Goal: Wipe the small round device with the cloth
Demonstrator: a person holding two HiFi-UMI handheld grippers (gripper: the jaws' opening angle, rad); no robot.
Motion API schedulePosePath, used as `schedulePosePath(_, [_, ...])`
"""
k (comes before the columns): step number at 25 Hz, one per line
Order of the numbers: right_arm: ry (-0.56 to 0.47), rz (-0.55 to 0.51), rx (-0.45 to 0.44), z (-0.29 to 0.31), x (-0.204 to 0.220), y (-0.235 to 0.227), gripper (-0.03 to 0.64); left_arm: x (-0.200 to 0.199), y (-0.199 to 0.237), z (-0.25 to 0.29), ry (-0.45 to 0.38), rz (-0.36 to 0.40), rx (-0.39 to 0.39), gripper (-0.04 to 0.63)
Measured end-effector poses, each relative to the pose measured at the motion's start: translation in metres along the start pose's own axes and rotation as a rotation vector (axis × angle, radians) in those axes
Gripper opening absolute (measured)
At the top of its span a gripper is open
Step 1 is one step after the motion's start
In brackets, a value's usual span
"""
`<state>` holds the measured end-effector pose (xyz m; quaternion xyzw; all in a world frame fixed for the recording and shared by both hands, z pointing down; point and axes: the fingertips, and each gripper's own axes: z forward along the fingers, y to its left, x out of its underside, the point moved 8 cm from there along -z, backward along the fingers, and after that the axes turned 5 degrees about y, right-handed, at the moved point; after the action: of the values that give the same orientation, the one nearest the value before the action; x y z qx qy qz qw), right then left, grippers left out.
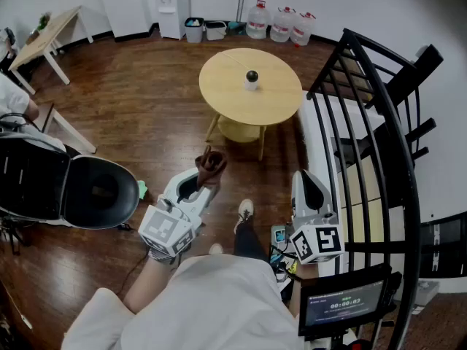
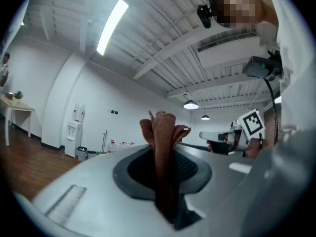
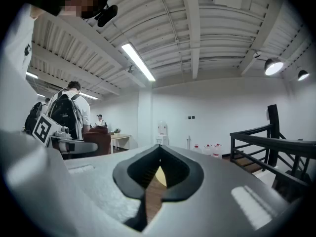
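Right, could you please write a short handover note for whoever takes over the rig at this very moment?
Left gripper: shut on the crumpled brown cloth, which sticks up out of the jaws.
Right gripper: shut, nothing in it.
The small round black-and-white device stands on the round light wooden table, ahead across the dark wood floor, well apart from both grippers.
Done: the cloth is in the grip.
Left: step up to the table, bring the cloth to the device and wipe it. No wiping has begun.

Round wooden table (image 1: 226, 86) mid-floor — 3 water jugs (image 1: 283, 23) and water dispenser (image 1: 173, 6) by far wall; black office chair (image 1: 98, 192) at left.
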<state>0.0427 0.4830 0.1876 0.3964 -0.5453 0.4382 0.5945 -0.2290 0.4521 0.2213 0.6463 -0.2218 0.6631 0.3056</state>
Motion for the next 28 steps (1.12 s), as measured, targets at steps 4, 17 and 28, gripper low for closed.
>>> schedulePosePath(4, [-0.002, -0.013, -0.012, 0.015, 0.002, -0.01, 0.003, 0.001, 0.008, 0.015, 0.002, -0.004, 0.0, 0.075])
schedulePosePath(17, [0.0, 0.017, -0.068, 0.111, 0.002, -0.088, 0.003, -0.009, 0.047, 0.118, 0.028, 0.002, -0.043, 0.074])
schedulePosePath(28, [0.042, 0.029, -0.119, 0.198, -0.012, -0.156, 0.003, -0.028, 0.085, 0.209, 0.036, -0.012, -0.091, 0.075])
